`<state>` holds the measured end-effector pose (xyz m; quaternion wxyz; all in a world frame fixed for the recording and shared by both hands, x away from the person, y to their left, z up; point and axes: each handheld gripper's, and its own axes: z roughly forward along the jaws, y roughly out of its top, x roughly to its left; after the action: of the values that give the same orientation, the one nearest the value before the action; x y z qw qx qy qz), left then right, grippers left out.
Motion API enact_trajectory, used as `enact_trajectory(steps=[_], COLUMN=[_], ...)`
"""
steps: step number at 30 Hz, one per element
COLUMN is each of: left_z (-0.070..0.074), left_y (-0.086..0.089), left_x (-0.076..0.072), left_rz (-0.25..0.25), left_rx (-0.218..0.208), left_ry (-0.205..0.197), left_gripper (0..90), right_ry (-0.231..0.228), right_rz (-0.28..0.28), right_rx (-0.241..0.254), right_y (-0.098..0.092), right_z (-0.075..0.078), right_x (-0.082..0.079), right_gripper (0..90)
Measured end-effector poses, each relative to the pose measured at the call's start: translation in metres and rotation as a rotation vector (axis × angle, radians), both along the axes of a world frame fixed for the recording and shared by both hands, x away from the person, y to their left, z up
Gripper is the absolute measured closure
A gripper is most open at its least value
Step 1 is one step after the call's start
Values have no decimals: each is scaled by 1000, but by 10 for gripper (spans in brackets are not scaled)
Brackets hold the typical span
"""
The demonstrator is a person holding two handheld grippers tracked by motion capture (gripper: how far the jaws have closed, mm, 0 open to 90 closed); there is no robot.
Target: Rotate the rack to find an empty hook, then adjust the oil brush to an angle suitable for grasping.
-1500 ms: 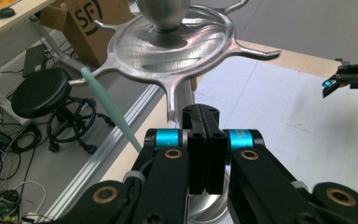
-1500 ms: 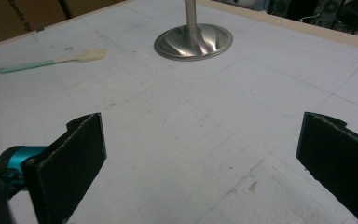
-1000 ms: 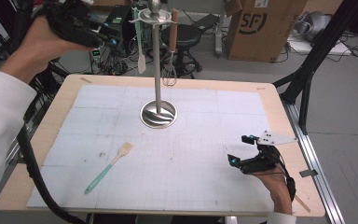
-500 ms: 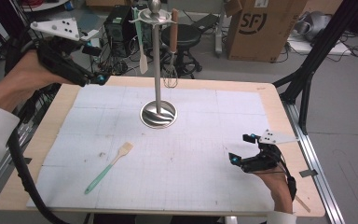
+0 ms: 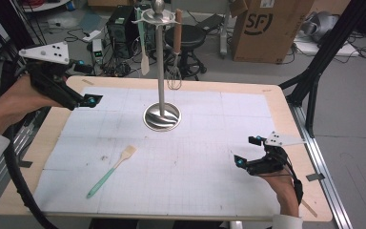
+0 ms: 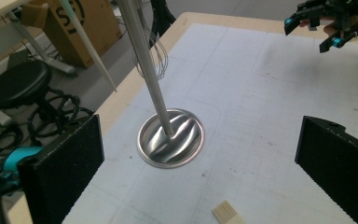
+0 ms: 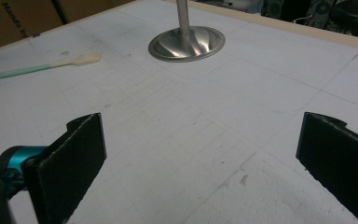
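A steel utensil stand (image 5: 162, 116) rises from the middle of the white mat, with a pale spatula (image 5: 144, 62) and a wooden-handled whisk (image 5: 174, 76) hanging from its top. A brush with a green handle (image 5: 112, 171) lies flat on the mat, front left of the stand. My left gripper (image 5: 89, 101) hovers over the table's left edge, open and holding nothing. In the left gripper view the stand base (image 6: 170, 137) sits between the wide jaws. My right gripper (image 5: 246, 150) rests low at the front right, open, with nothing in it. The right gripper view takes in the base (image 7: 186, 43) and the brush (image 7: 46, 65).
The wooden table rim (image 5: 286, 102) frames the mat. Beyond the far edge are a cardboard box (image 5: 262, 28), a black stool (image 5: 190, 40) and cables on the floor. A black frame leg (image 5: 314, 71) stands at the right.
My left gripper has come down and to the right from the upper left, toward the table's left edge. The right gripper and the brush have stayed put.
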<state>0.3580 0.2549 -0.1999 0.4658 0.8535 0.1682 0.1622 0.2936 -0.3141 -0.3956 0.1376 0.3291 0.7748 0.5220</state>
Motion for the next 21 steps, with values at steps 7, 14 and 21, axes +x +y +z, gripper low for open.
enact_trajectory(steps=[7, 14, 21], left_z=[-15, -28, -39], left_y=[8, 7, 1], left_x=[-5, -9, -7], left_rz=[8, -17, -62], left_rx=[15, 44, 74], left_ry=[20, 29, 51], left_gripper=[17, 20, 114], right_ry=[-6, -12, -10], right_rz=[3, -9, -10], right_rx=[1, 4, -1], right_y=[0, -4, -5], right_z=[1, 3, 2], right_x=[2, 1, 0], right_gripper=[0, 0, 0])
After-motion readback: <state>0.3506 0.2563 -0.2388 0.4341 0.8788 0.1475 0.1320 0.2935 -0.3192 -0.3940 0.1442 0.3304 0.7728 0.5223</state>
